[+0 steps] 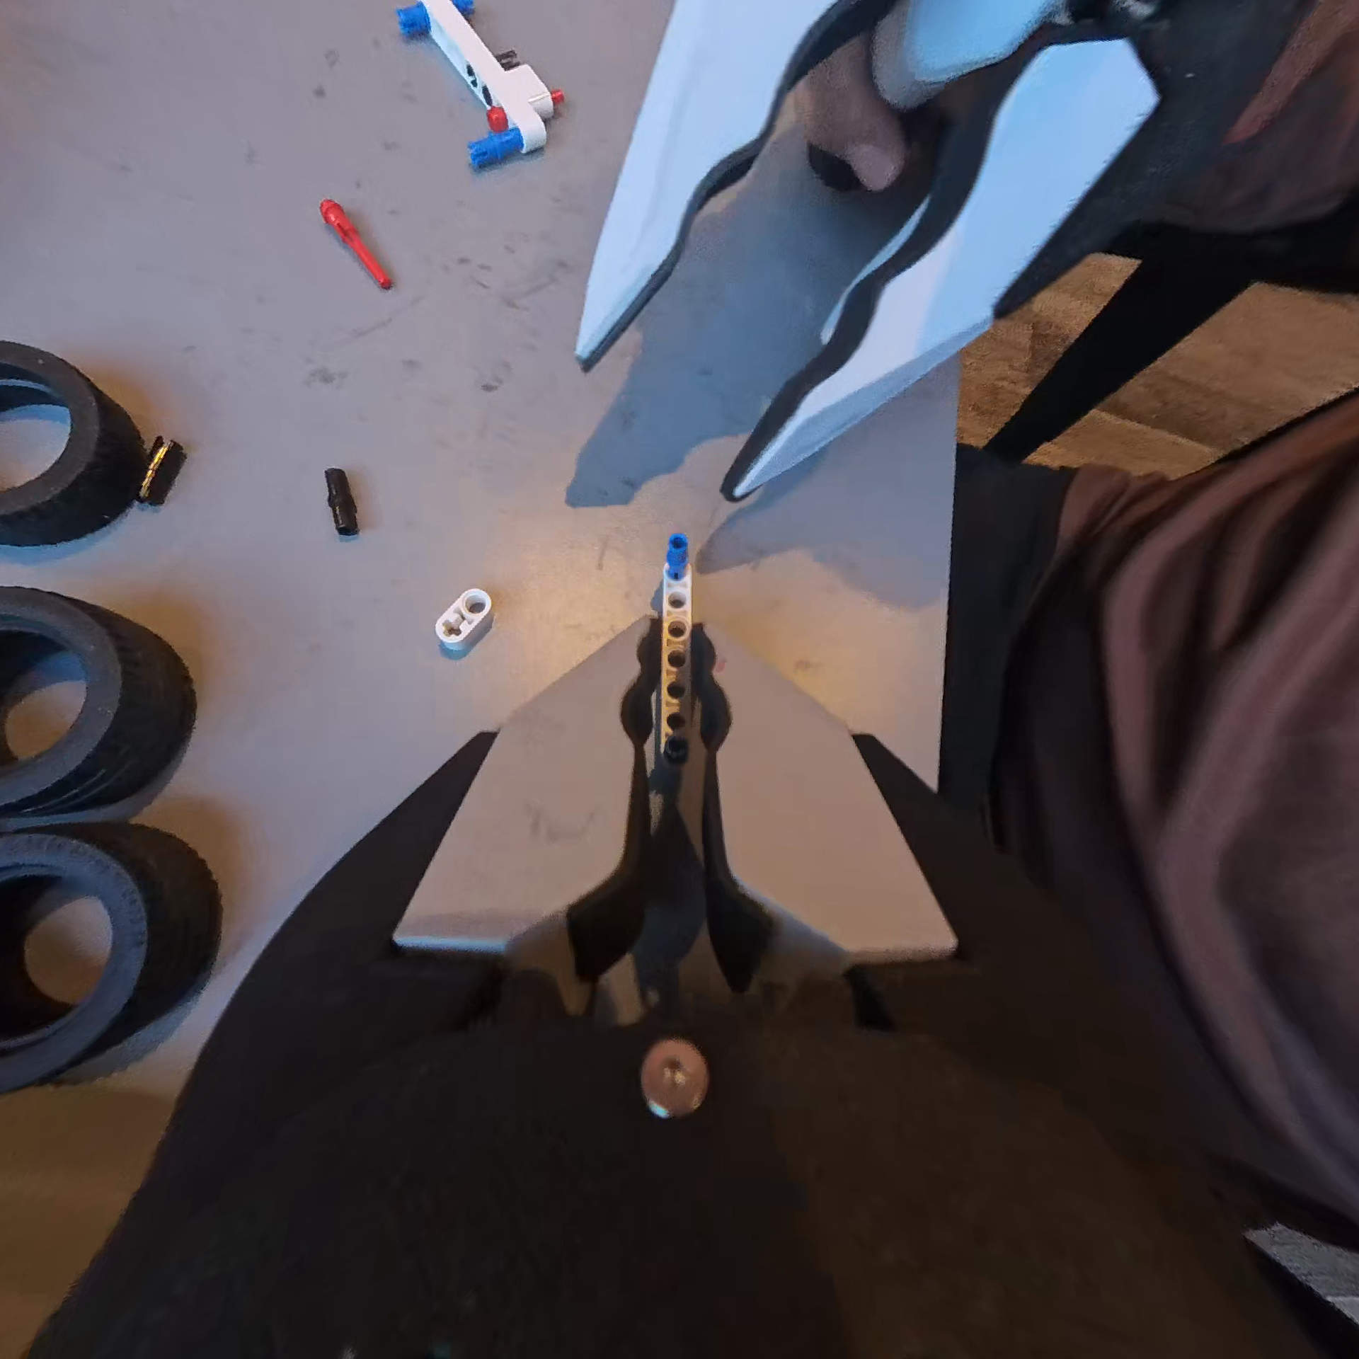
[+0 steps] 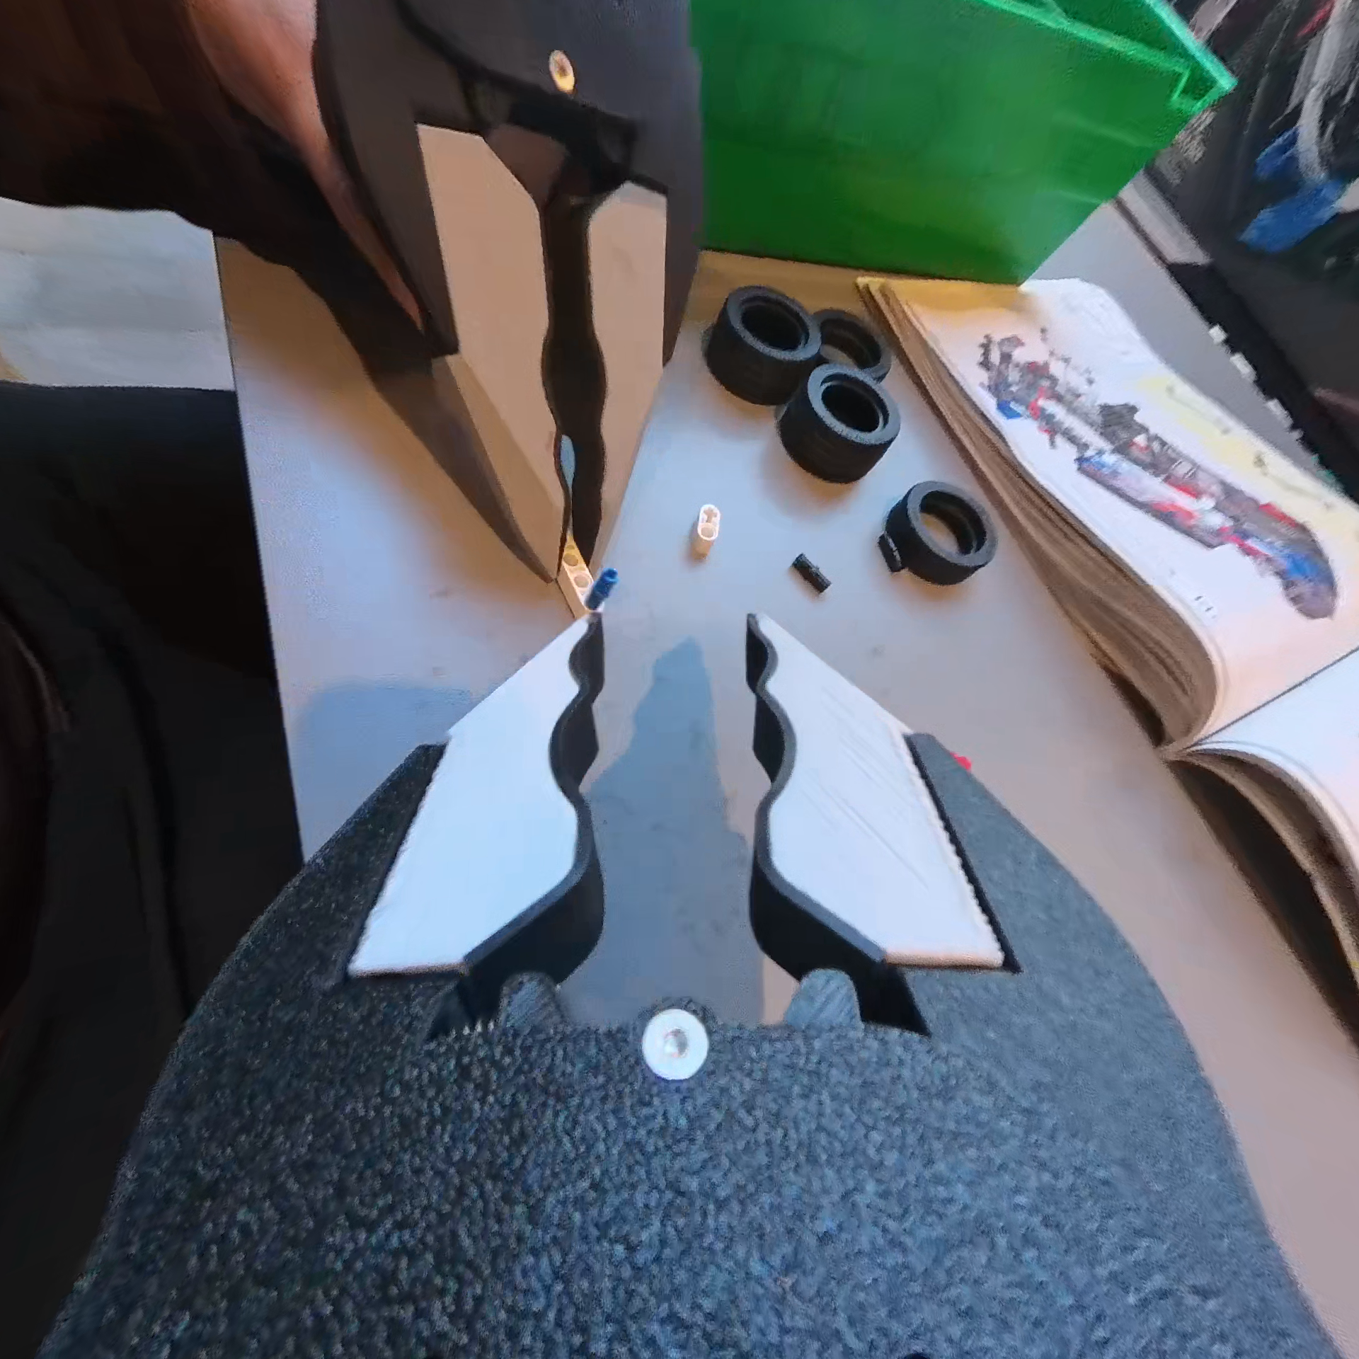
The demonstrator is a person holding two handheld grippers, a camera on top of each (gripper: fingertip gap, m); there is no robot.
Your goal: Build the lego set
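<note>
A white beam (image 1: 676, 662) carrying a blue pin (image 1: 677, 550) is being pinched by the left gripper (image 1: 675, 632), the right gripper (image 2: 673, 625) is being held spread and empty, and tyres (image 2: 838, 423) and loose pieces are being left unassembled, an early stage by appearance.

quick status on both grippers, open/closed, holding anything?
Left gripper: closed on the white beam with a blue pin at its tip.
Right gripper: open, holding nothing.

The left hand-held gripper (image 1: 675, 647) hides the white beam's (image 1: 676, 599) lower end.
</note>
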